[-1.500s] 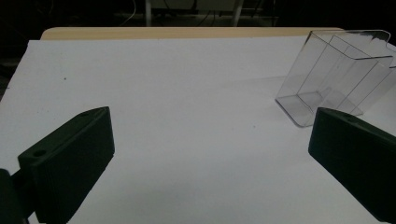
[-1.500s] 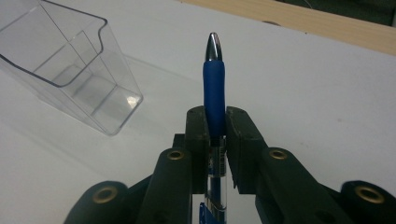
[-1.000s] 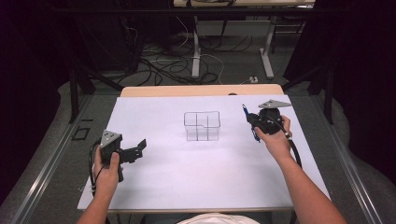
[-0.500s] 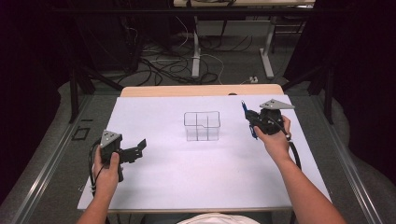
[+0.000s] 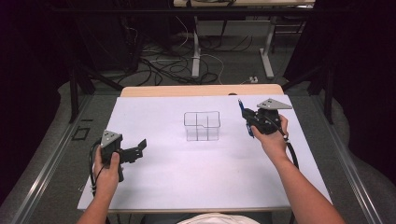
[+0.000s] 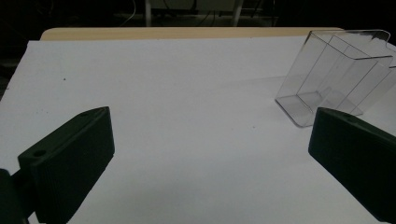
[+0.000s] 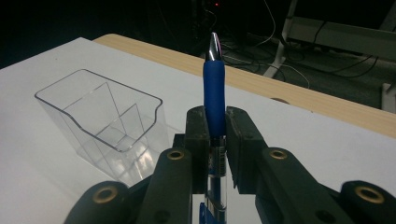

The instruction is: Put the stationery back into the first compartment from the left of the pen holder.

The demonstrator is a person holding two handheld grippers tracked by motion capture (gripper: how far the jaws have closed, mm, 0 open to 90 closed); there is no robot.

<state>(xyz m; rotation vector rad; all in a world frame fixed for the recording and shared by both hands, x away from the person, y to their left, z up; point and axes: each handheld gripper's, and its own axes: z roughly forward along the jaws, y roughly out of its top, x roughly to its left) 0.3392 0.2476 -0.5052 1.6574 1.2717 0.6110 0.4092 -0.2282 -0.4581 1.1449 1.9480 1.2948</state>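
White desk: at near left, the left gripper rests with jaws spread. A clear divided holder stands mid-desk. Right of it, the right gripper pinches a blue pen, apparently tip-up.

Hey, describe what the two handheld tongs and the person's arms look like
Both tongs, left and right, are black, each topped by a grey three-cornered plate and trailing a black cable. The jaws are blocky, ribbed on their inner faces, on arms with brass-ringed holes. The forearms are bare; no sleeves show.

Organizer mid-table, pen just right of it.
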